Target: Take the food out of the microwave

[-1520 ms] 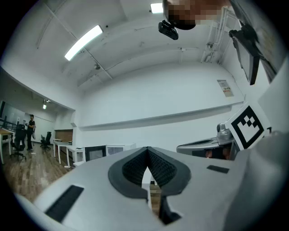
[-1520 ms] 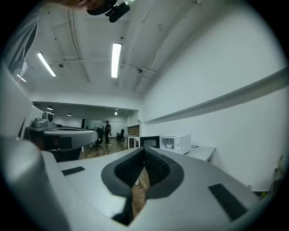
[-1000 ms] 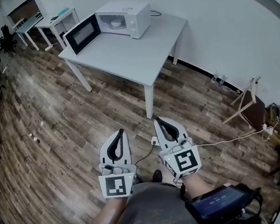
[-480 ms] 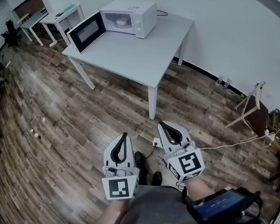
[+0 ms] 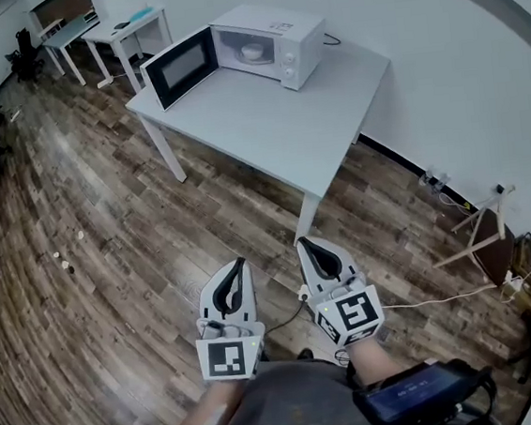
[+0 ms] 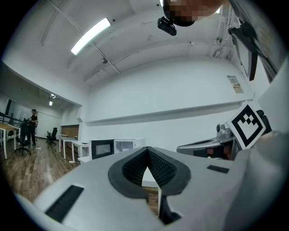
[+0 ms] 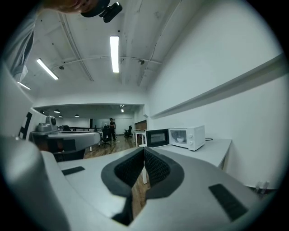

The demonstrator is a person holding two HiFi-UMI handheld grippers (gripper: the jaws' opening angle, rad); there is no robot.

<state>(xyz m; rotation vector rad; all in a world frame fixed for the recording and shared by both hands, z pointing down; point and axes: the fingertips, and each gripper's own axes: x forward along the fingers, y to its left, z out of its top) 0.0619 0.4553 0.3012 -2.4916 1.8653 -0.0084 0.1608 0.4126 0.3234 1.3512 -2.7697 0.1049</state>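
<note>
The left gripper [image 5: 240, 262] and the right gripper [image 5: 304, 243] are held side by side, low in front of the person's body. Both are kept level and pointed across the wooden floor [image 5: 99, 243] towards the table [image 5: 265, 122]. The forearms are seen at the bottom edge of the head view, one behind each marker cube.

In the left gripper view, the left fingers [image 6: 159, 168] are seen pressed together at their tips, with nothing between them. In the right gripper view, the right fingers [image 7: 156, 169] are likewise closed tip to tip and empty.

The microwave [image 5: 274, 28] is placed on the table well ahead of both pairs of fingers and touched by neither. It appears ahead and to the left of the left fingers, and ahead and to the right of the right fingers. Its long side is laid along the far side of the table. Its door [image 5: 181, 67] is swung wide open to the left. Inside the open cavity a white bowl [image 5: 250, 51] is seen standing upright; its contents cannot be made out.
</note>
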